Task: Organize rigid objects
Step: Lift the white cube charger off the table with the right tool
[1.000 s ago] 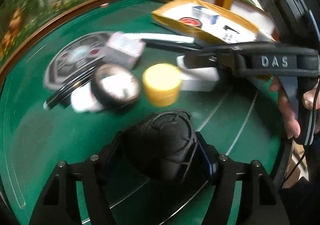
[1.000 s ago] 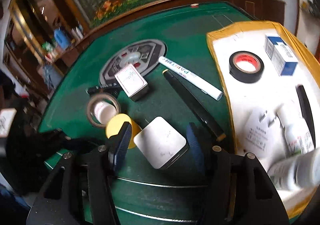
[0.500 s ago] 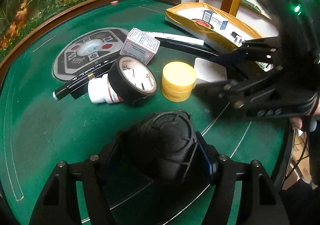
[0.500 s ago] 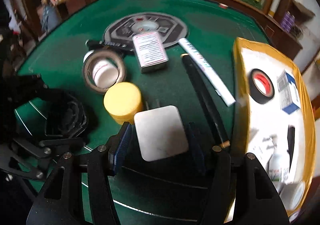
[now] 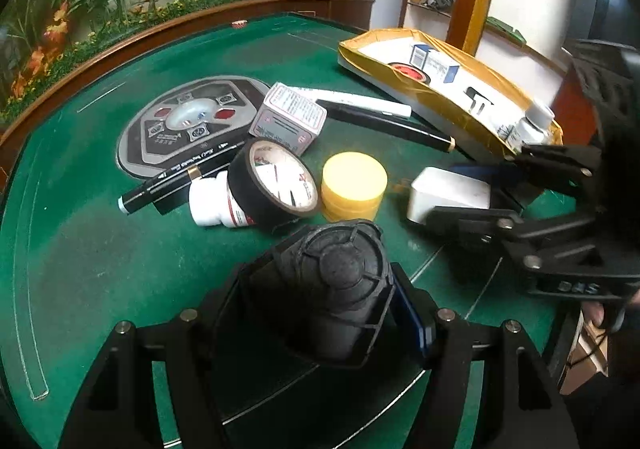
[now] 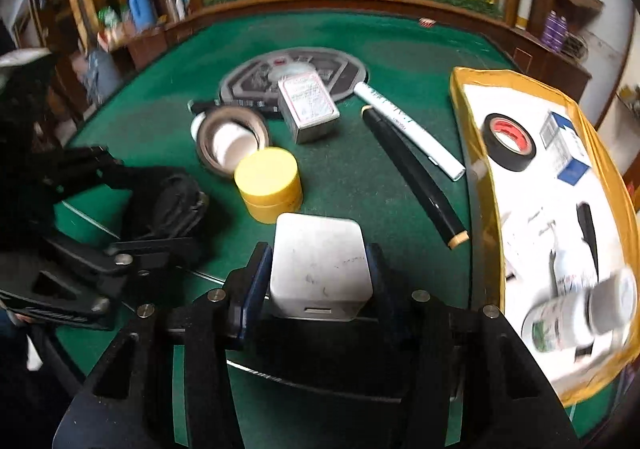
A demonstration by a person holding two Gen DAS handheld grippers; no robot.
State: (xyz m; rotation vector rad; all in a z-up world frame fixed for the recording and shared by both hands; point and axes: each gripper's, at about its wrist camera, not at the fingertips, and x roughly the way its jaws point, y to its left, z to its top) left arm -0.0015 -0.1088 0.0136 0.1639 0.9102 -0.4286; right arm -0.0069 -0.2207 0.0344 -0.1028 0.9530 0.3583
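Observation:
My left gripper (image 5: 332, 289) is shut on a black ribbed round object (image 5: 340, 281) low over the green table; it also shows in the right wrist view (image 6: 172, 205). My right gripper (image 6: 316, 269) has its pads against both sides of a white square box (image 6: 320, 265), which rests on the felt; the box also shows in the left wrist view (image 5: 448, 197). A yellow jar (image 6: 268, 181), a tape roll around a white bottle (image 6: 232, 137), a grey tin (image 6: 308, 109), a white marker (image 6: 408, 129) and a black pen (image 6: 416, 177) lie beyond.
A gold-rimmed white tray (image 6: 488, 169) at the right holds black tape (image 6: 508, 141), a blue-white box (image 6: 564, 145) and bottles (image 6: 576, 313). A round grey panel (image 6: 256, 77) sits mid-table. The table's wooden rim (image 6: 360, 5) curves behind.
My right gripper has come down and forward around the white box and its jaws have narrowed onto it. My left gripper still holds the black object in place.

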